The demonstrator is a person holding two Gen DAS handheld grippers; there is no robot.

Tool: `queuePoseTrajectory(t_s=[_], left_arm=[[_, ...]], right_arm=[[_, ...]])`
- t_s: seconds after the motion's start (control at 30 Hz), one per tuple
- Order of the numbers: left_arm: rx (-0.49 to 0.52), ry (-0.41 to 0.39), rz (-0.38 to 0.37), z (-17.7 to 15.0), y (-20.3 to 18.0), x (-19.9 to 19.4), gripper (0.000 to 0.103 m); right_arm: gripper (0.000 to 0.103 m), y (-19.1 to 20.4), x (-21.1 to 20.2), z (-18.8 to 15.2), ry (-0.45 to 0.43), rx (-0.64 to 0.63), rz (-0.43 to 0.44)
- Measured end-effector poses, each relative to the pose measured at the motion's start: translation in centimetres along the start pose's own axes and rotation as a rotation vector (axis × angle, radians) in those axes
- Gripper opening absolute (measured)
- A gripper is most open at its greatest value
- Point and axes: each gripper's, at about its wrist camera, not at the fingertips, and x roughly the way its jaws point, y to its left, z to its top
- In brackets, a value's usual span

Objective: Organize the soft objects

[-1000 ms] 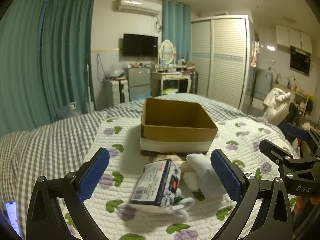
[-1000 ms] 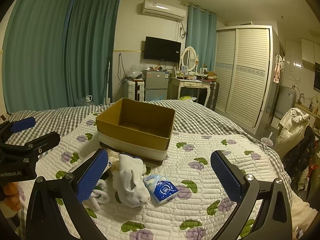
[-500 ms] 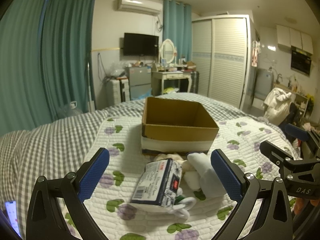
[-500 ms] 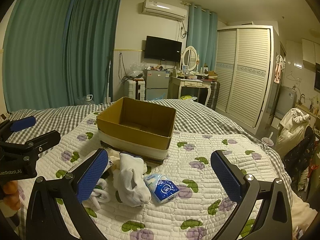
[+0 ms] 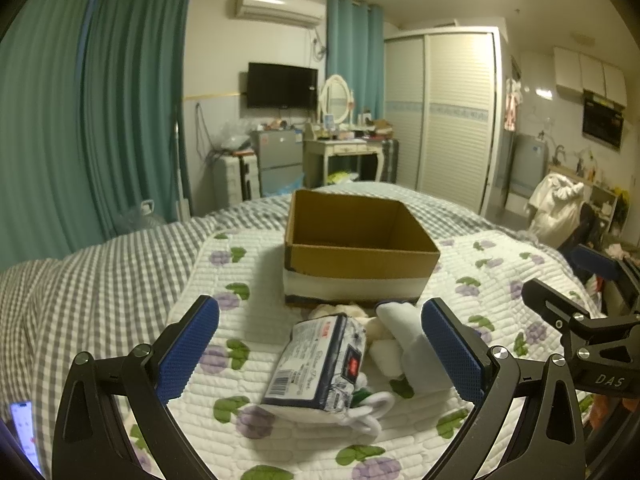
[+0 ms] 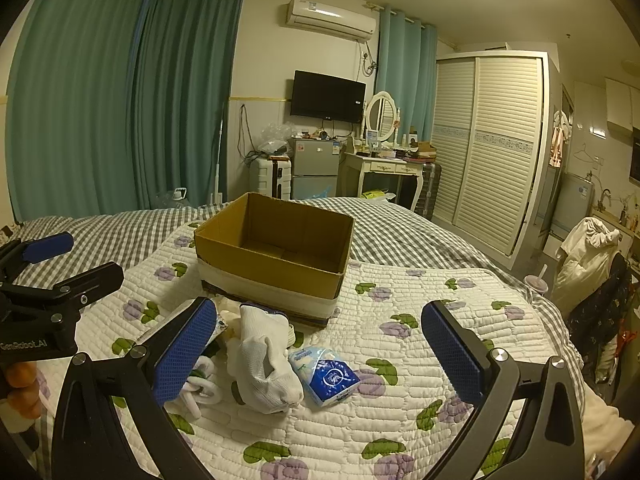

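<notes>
Setting: lived-in bedroom of a small home, studio type. Near: bed with grey checked cover, white floral quilt on top. Far wall: teal curtains, air conditioner, wall-mounted TV, small fridge, vanity table with oval mirror. Right: louvred sliding wardrobe. Far right: kitchen corner with range hood.

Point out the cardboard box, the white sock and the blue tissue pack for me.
cardboard box (image 6: 256,258), right wrist view, near outer wall.
white sock (image 6: 266,364), right wrist view, middle of the fabric.
blue tissue pack (image 6: 326,376), right wrist view, blue printed face.
</notes>
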Motion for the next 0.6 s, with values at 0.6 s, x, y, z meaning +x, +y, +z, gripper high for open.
queuePoseTrajectory(t_s=[0.6], left_arm=[[0.004, 0.006, -0.004, 0.09, -0.07, 0.12, 0.103]], right_arm=[[0.103, 0.44, 0.33, -0.48, 0.003, -0.005, 0.002]])
